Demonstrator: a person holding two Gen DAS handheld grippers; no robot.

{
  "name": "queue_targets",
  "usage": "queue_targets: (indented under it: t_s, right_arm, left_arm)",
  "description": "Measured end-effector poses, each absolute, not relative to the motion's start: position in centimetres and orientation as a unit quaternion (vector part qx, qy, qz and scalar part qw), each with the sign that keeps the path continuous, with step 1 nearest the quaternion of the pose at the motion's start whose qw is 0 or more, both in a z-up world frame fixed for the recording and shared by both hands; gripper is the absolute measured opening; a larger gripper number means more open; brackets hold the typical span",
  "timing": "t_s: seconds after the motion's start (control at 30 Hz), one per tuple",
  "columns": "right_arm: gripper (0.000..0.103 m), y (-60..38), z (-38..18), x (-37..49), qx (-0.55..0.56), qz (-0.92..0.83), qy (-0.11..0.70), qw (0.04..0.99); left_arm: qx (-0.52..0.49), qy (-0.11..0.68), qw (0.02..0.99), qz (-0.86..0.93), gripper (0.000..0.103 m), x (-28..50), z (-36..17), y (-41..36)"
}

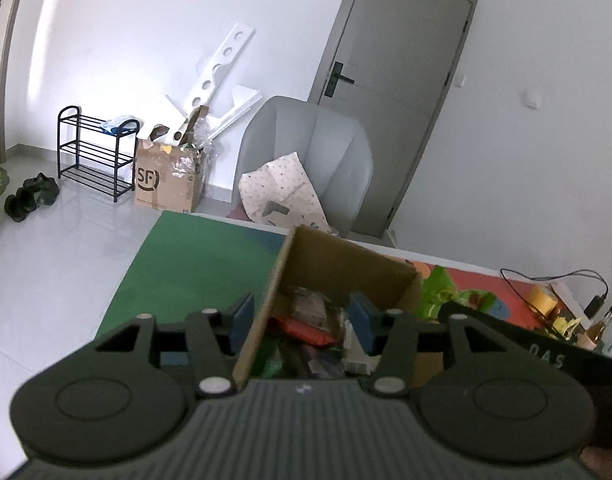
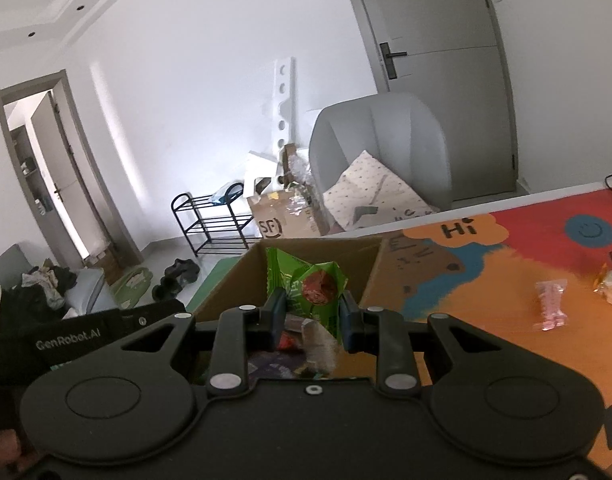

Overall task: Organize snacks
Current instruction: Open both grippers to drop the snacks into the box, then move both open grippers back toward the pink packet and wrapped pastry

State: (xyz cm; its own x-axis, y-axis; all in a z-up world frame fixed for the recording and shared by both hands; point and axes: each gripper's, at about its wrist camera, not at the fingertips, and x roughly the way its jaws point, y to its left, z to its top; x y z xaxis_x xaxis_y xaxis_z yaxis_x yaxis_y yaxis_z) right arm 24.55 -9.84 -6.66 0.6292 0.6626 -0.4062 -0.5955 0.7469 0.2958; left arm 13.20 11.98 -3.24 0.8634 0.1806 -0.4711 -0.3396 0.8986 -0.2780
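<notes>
"SF" on floor carton [image 1: 167,178]; "GenRobot.AI" on left tool [image 2: 67,334]; "Hi" on tabletop mat [image 2: 460,227].

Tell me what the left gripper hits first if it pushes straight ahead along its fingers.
Probably the brown cardboard box: the open left gripper straddles its near-left wall, so that edge, then the snack packets inside. Depth is uncertain.

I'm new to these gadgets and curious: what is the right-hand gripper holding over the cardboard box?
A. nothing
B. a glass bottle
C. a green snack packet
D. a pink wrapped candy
C: in the right wrist view, the right gripper is closed on a green snack packet above the open cardboard box; the pink wrapped candy lies on the mat.
</notes>
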Motion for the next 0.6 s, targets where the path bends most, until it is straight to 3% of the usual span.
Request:
queue_targets:
  t_s: [0.23,0.6]
  right_arm:
    - [0.026,-7.8,-6.6,24.3,0.058,0.367,0.256,0.892]
    - [0.026,-4.7,-7.0,24.4,0.059,0.400,0.274,0.873]
  left_arm:
    - [-0.182,0.217,0.948,0.146,0.064,12.5,-3.1,12.9]
    - [-0.195,0.213,0.944,0.162,0.072,11.8,-3.5,14.7]
